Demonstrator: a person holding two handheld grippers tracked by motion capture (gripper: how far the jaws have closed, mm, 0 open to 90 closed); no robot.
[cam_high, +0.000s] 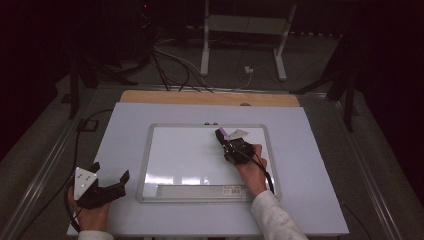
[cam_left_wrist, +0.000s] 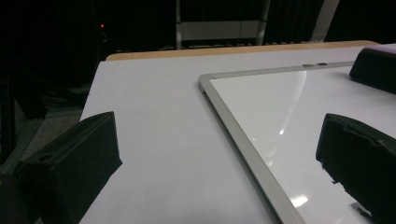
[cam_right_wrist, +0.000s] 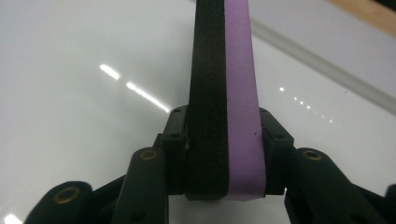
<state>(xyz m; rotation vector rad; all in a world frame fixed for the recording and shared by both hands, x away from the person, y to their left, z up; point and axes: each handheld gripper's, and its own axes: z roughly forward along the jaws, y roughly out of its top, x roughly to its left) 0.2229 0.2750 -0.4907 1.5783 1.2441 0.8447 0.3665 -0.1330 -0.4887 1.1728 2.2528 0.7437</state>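
A whiteboard (cam_high: 146, 160) with a silver frame lies flat in the middle of the white table (cam_high: 120, 130). My right gripper (cam_high: 226, 141) is over the board's upper right part, shut on an eraser (cam_high: 221, 133) with a purple foam side and a black felt side. In the right gripper view the eraser (cam_right_wrist: 229, 93) stands on edge between the jaws, just above the glossy board (cam_right_wrist: 84, 107). My left gripper (cam_high: 110, 171) rests at the table's front left, open, with nothing between its jaws. In its own view the left gripper (cam_left_wrist: 219, 154) straddles the board's left frame (cam_left_wrist: 243, 140).
A grey label strip (cam_high: 200, 190) runs along the board's near edge, and two small magnets (cam_high: 211, 123) sit on its far frame. A wooden strip (cam_high: 210, 98) marks the table's far edge. Cables (cam_high: 170, 65) and stand legs (cam_high: 205, 50) lie on the dark floor behind.
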